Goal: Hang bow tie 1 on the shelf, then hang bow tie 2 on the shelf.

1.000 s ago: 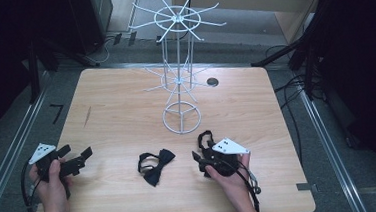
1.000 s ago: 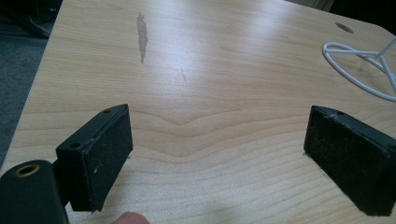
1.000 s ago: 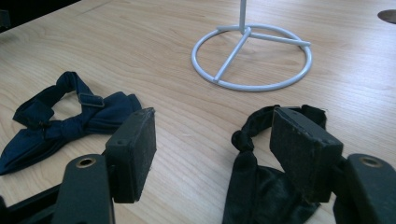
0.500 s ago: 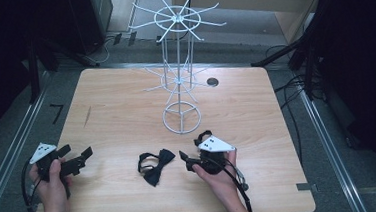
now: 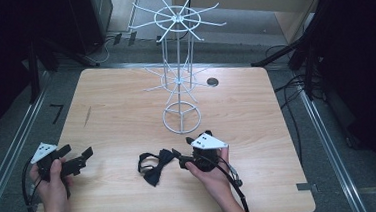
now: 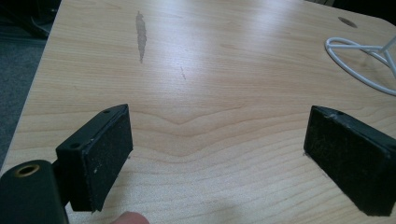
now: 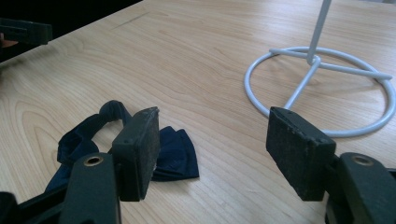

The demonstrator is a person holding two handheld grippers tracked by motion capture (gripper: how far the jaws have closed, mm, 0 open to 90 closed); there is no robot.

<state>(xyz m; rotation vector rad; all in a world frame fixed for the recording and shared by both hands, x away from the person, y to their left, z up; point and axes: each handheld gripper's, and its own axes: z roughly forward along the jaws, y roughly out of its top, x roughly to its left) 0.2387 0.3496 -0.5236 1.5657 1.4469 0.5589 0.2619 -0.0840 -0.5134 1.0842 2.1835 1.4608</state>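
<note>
Table (image 5: 126, 105) of pale wood; I see a dark bow tie (image 5: 155, 166) lying near its front edge. My right gripper (image 5: 178, 158) sits just beside it, jaws apart, lately narrowing, nothing btwn them. Left gripper (image 5: 82, 158) wide open, well apart. White wire rack (image 5: 179, 76) behind.

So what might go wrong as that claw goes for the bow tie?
The right claw is open, with the bow tie behind one pad rather than between them, so it could close on nothing. The floppy strap may snag or drag. The wire stand is close; a swing could knock it.
</note>
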